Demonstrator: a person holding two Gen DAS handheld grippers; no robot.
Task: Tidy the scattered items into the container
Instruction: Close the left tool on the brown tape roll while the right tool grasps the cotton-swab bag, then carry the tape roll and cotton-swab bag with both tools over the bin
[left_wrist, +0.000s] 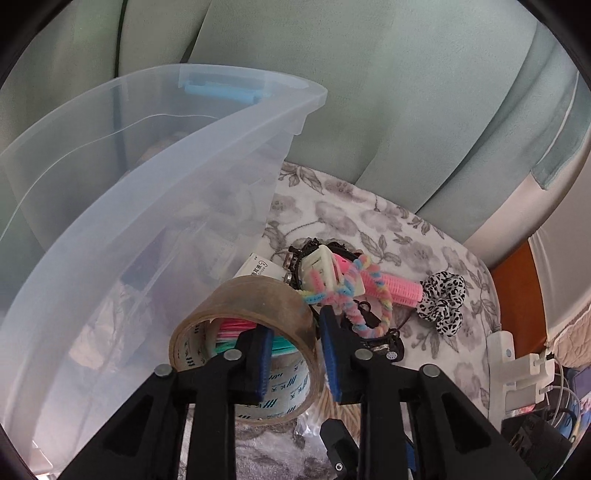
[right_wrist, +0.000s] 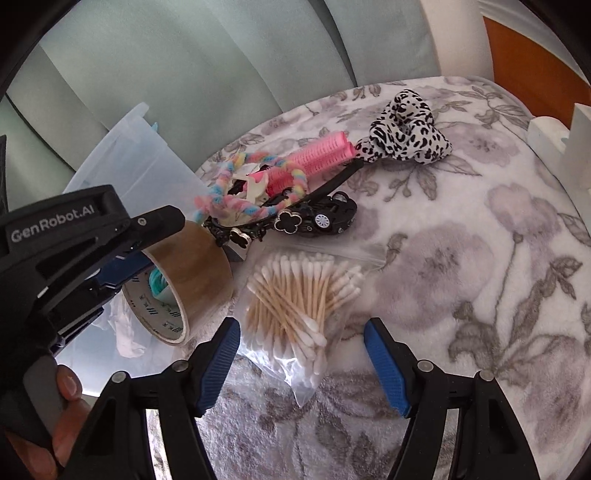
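A brown tape roll (left_wrist: 255, 295) stands tilted on the floral blanket beside the clear plastic bin (left_wrist: 147, 184). My left gripper (left_wrist: 295, 325) is shut on the roll's wall, with one blue pad inside the hole and the other outside. The right wrist view shows the same grip from the side, the left gripper (right_wrist: 155, 240) on the tape roll (right_wrist: 199, 273). My right gripper (right_wrist: 303, 365) is open, and its pads straddle the near end of a clear bag of cotton swabs (right_wrist: 295, 295) without touching it.
Behind the tape lie pink hair rollers (right_wrist: 321, 155), a pastel fuzzy twist (right_wrist: 240, 210), black flower clips (right_wrist: 288, 221), a black toy car (right_wrist: 328, 218) and a leopard scrunchie (right_wrist: 402, 136). A white power strip (left_wrist: 498, 347) sits at the blanket's right edge. Green curtains hang behind.
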